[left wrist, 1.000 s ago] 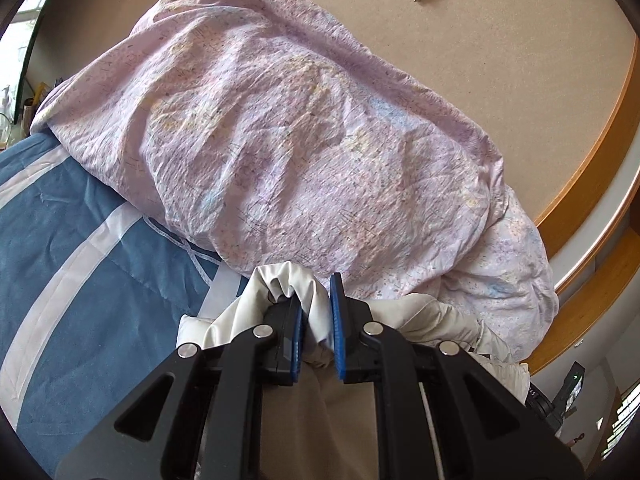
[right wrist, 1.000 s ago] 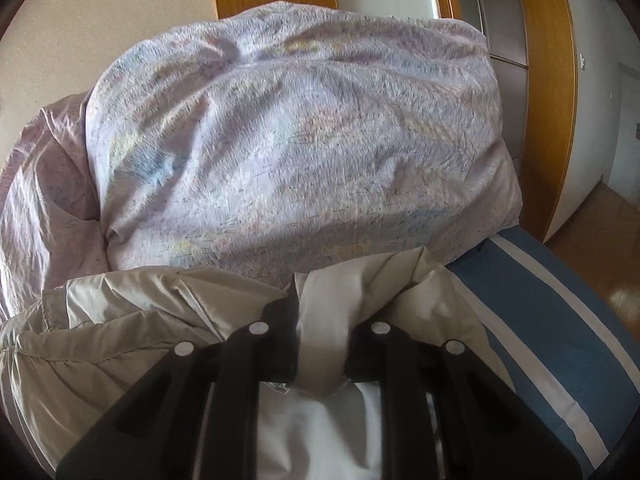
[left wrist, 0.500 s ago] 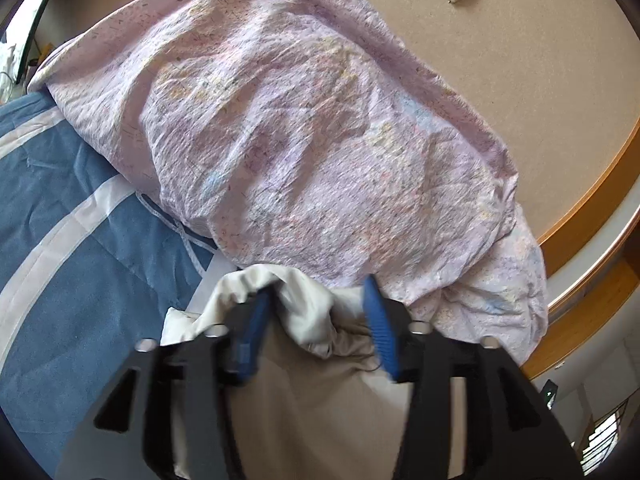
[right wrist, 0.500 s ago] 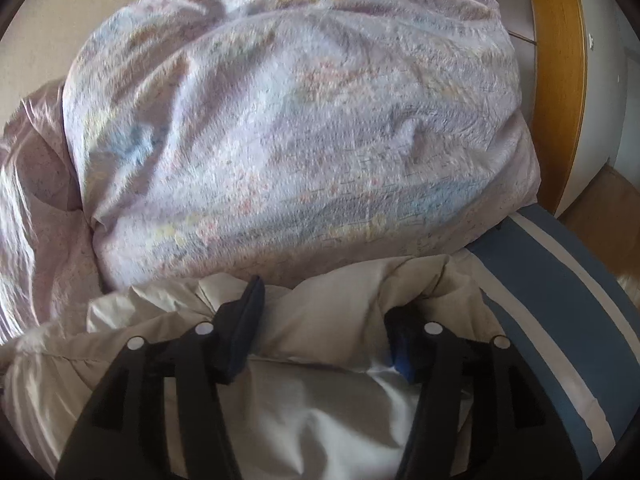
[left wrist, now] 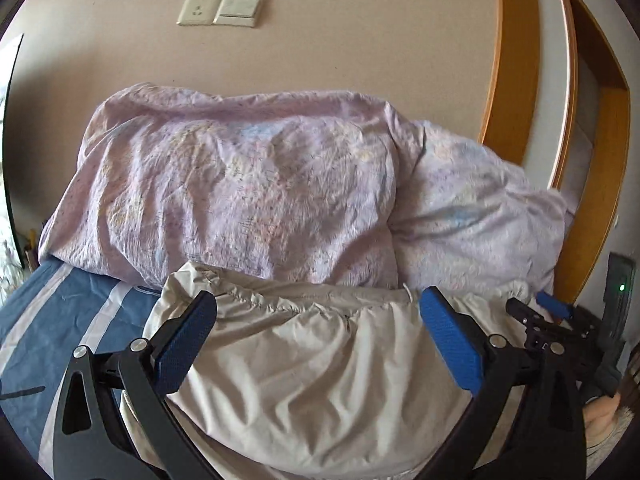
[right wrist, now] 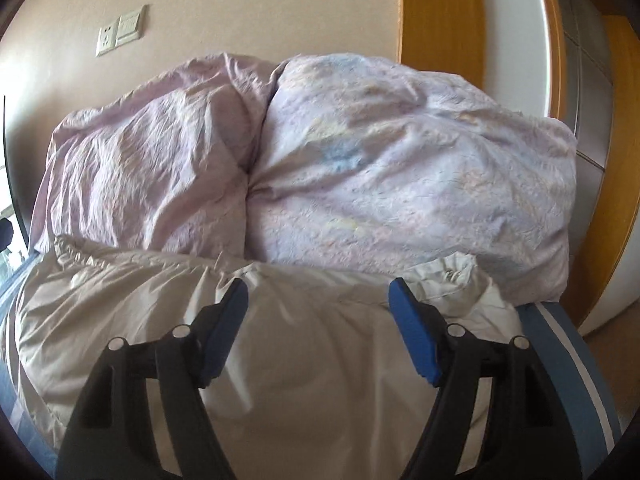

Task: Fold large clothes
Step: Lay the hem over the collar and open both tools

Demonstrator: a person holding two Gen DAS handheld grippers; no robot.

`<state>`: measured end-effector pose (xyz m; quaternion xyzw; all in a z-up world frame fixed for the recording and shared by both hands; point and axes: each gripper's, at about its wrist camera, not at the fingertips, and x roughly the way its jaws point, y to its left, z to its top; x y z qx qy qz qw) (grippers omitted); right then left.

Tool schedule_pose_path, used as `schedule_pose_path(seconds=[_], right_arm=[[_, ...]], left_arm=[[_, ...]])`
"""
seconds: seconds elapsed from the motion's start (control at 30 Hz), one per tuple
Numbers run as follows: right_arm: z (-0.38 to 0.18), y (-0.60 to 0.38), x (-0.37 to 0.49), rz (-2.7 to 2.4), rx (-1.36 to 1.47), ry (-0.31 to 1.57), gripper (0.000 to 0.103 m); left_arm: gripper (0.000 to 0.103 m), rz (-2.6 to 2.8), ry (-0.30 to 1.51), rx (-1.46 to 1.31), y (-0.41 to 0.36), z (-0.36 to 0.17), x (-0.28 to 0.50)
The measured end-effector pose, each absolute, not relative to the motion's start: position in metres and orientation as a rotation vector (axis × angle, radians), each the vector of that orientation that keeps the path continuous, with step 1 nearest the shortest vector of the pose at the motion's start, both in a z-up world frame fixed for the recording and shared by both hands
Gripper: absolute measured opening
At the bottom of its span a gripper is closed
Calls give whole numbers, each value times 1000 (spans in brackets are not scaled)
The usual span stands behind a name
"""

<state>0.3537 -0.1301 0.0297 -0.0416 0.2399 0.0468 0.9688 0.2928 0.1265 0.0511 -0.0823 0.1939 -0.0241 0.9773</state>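
Beige, thin and slippery, the jacket (left wrist: 304,376) lies on the bed's (left wrist: 48,320) far edge against the duvet (left wrist: 240,184). Our left gripper (left wrist: 318,332) and right gripper (right wrist: 318,320) gape empty; we'd pinch its gathered hem.

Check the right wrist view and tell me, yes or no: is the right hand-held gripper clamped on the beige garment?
No: the right hand-held gripper stands wide open above the beige garment, with no fabric pinched between its blue pads.

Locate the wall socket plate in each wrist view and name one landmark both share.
Left wrist: wall socket plate sits top, left of center, on the beige wall.
Right wrist: it sits upper left, tilted.
Shared landmark: the lilac duvet heaped directly below it.
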Motion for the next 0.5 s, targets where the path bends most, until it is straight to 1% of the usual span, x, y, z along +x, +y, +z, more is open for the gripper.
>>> schedule_pose_path(seconds=[0.17, 0.3, 0.37, 0.5], right_arm=[[9, -117, 379, 58, -85, 555, 73], [-28, -110, 407, 19, -120, 696, 74], [-42, -111, 412, 24, -106, 726, 76], [-55, -112, 424, 27, -83, 760, 82]], left_arm=[[102, 26, 492, -78, 111, 22, 323], [102, 99, 622, -125, 126, -9, 350], [102, 100, 640, -159, 133, -19, 357], [102, 126, 650, -144, 134, -30, 364]])
